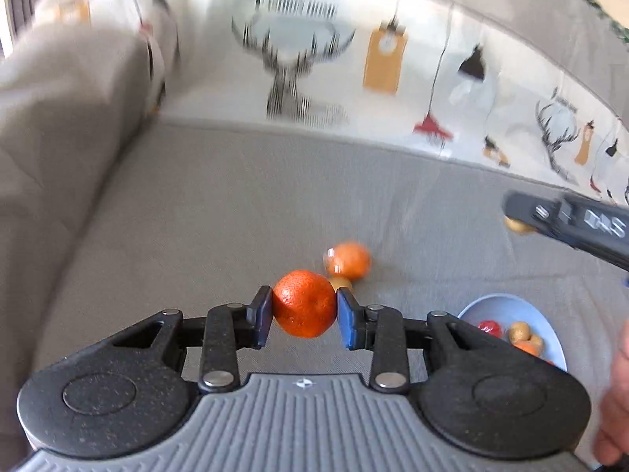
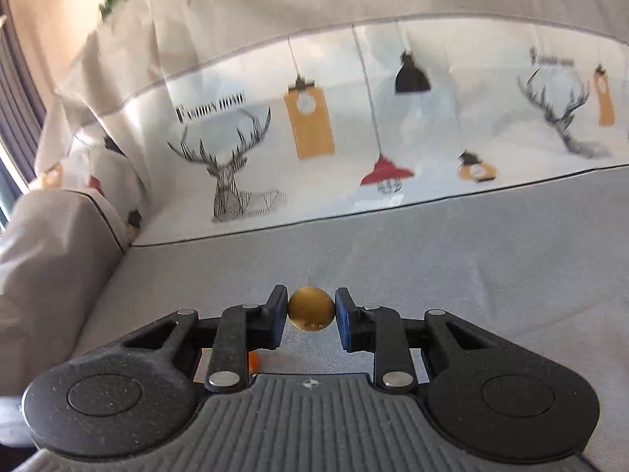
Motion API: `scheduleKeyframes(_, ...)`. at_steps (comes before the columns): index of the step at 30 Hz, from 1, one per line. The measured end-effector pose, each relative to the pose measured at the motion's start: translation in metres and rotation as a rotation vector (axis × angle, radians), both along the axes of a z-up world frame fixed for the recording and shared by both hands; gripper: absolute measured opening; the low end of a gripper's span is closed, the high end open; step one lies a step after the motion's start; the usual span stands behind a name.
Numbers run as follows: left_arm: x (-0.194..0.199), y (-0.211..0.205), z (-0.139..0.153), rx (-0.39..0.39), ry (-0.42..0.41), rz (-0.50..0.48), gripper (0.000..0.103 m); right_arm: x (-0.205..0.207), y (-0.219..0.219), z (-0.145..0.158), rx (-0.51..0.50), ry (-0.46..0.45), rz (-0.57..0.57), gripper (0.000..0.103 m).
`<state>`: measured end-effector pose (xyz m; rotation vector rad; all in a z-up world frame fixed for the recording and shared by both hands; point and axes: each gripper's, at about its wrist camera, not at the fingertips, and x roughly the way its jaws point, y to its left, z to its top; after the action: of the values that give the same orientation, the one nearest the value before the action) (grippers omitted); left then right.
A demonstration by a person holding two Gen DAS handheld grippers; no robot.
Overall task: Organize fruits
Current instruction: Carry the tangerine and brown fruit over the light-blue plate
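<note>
Holding one fruit in each gripper, the person has both pieces clear of the grey sofa seat (image 1: 220, 212). The left gripper (image 1: 304, 306) pinches an orange (image 1: 304, 303) across its middle, both pads pressed flat against the peel. The right gripper (image 2: 310, 310) pinches a small brownish-yellow round fruit (image 2: 311, 308) in the same way; the jaws sit narrow because the fruit is small. In the left wrist view the right gripper (image 1: 519, 224) appears at the right edge with that fruit just visible at its tip.

The step in hand is judged to be the carry phase: both fruits gripped and lifted, neither yet deposited. The likely destination is the pale blue bowl (image 1: 477, 306) at lower right of the left view, which already contains a red piece, a yellowish piece and an orange piece. A second orange (image 1: 348, 259) and a small yellowish fruit (image 1: 341, 283) touching it remain on the seat beyond the held orange.

The next move calls for bringing each gripper in turn over the bowl, lowering close to the contents, then spreading the jaws. Release from height risks fruit bouncing out or rolling off the soft cushion. The two grippers should approach one after the other to avoid collision above the bowl
</note>
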<state>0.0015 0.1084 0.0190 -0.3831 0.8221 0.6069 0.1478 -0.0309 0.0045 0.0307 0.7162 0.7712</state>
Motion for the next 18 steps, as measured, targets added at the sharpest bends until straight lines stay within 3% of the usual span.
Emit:
scheduleKeyframes(5,-0.02,-0.03,0.037,0.073,-0.078,-0.08,0.038,-0.039,-0.063,0.036,0.042,-0.112,0.02,0.028)
scheduleKeyframes(8,-0.034,-0.051,0.047,0.082,-0.134,-0.122,0.038,-0.064,-0.104,0.042,0.053,-0.16,0.012,0.028)
scheduleKeyframes(11,-0.047,-0.07,0.036,0.033,-0.192,-0.137,0.038,-0.08,-0.141,0.037,0.069,-0.175,-0.041,0.028)
scheduleKeyframes(13,-0.047,-0.076,0.023,-0.067,-0.166,-0.146,0.038,-0.083,-0.162,0.034,0.127,-0.15,-0.104,0.028)
scheduleKeyframes(15,-0.046,-0.075,0.02,-0.165,-0.204,-0.173,0.038,-0.089,-0.173,0.037,0.16,-0.18,-0.133,0.028)
scheduleKeyframes(18,-0.037,-0.079,0.014,-0.156,-0.167,-0.201,0.038,-0.094,-0.175,0.033,0.111,-0.204,-0.129,0.028)
